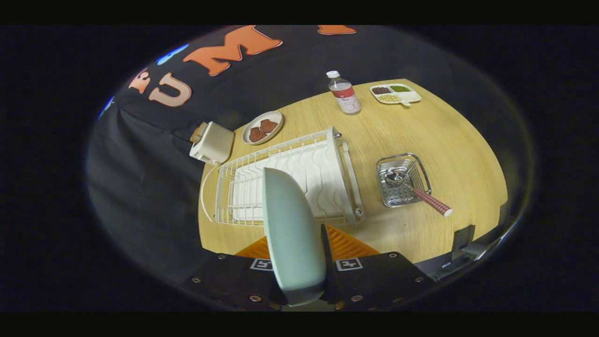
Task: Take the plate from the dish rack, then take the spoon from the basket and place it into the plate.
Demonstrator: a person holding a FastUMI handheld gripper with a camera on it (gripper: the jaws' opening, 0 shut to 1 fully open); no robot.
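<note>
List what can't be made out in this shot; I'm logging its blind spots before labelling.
- Plate, held edge-on in the hand-held gripper, gripper view: it covers part of the dish rack behind it.
- Spoon in the basket: bowl too small to tell apart from the metal.
- Bottle: label too small.
- Divided tray: contents too small to identify.

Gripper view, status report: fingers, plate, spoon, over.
Gripper fingers shut on plate, held edge-on above dish rack. Spoon in basket beside rack, handle over rim. Nothing blocking it.
</note>
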